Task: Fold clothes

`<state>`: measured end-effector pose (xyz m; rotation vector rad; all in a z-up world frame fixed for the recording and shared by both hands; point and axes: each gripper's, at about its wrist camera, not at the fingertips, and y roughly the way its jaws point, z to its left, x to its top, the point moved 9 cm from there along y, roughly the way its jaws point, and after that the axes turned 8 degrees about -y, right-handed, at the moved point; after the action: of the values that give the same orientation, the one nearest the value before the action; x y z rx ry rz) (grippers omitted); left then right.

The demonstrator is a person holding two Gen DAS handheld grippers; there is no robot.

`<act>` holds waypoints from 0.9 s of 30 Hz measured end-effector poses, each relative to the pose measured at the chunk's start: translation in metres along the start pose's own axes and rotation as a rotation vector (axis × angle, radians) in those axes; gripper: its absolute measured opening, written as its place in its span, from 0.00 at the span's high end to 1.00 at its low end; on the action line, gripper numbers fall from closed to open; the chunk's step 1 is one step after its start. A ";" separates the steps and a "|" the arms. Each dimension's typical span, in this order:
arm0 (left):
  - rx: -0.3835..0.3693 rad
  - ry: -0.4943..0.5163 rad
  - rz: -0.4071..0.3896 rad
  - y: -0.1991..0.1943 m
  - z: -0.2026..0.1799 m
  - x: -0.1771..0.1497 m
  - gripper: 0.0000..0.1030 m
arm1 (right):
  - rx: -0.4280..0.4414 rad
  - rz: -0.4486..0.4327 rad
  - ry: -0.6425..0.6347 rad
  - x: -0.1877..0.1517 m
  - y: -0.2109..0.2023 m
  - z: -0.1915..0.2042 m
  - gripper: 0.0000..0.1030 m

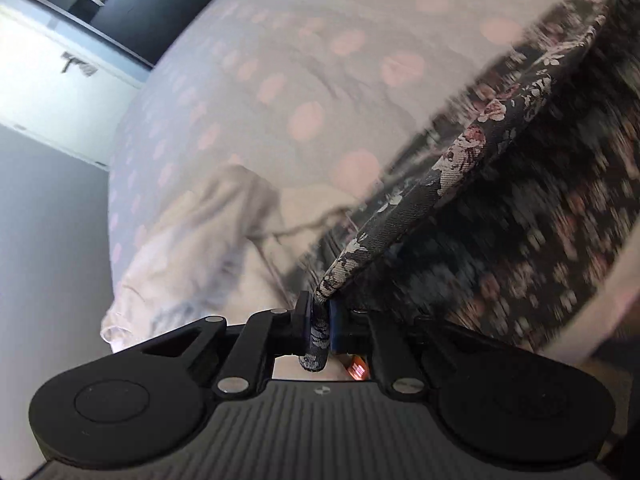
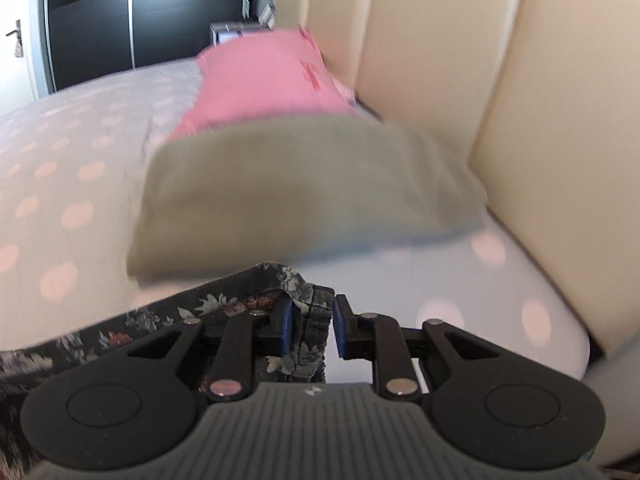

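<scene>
Floral denim is what I have in both grippers, and it hangs above the bed [image 2: 100,152] between them. My left gripper [image 1: 319,322] is nearly closed, its fingers [image 1: 303,320] pinching a thin hem of the garment [image 1: 460,152], which runs taut up and away to the right. My right gripper [image 2: 311,328] stands a little wider; a thick seamed corner of the garment [image 2: 308,312] sits between the blue pads, pressed against the left one, while I see a sliver of light beside the right one, so I judge that hold the weaker of the two.

That is my first worry: if I pull the hands apart to stretch the cloth, the corner could slide out on the right and the fold would collapse. The left pinch is narrow, near the very edge, and a sharp tug could strip it too.

Both views are smeared, so placement is hard to judge. A beige garment [image 1: 192,240] lies crumpled just below the left side, and a folded olive piece [image 2: 304,192] with a pink one [image 2: 264,84] behind it lies ahead of the right. Lowering the denim carelessly could drag or cover any of them. The headboard [image 2: 520,100] is close on the right.
</scene>
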<state>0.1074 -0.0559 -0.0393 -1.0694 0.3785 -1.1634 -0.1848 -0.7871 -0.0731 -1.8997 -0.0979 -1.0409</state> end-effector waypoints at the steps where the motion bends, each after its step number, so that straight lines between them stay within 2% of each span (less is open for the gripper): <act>1: -0.009 0.023 0.014 0.002 -0.009 -0.008 0.94 | -0.003 0.018 0.005 -0.010 0.000 -0.001 0.78; 6: -0.057 0.135 0.080 0.016 -0.041 -0.042 0.94 | -0.020 0.100 0.015 -0.054 -0.003 -0.004 0.78; 11: -0.079 0.210 0.104 0.027 -0.059 -0.068 0.94 | -0.052 0.173 0.004 -0.081 -0.001 -0.004 0.78; 20: -0.137 0.355 0.187 0.061 -0.086 -0.093 0.92 | -0.098 0.221 -0.025 -0.096 0.000 -0.001 0.76; 27: -0.149 0.395 0.245 0.084 -0.096 -0.103 0.90 | -0.079 0.248 -0.019 -0.101 -0.009 -0.013 0.61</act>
<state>0.0430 -0.0118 -0.1831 -0.8864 0.8927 -1.1354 -0.2613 -0.7580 -0.1350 -1.9352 0.1665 -0.8685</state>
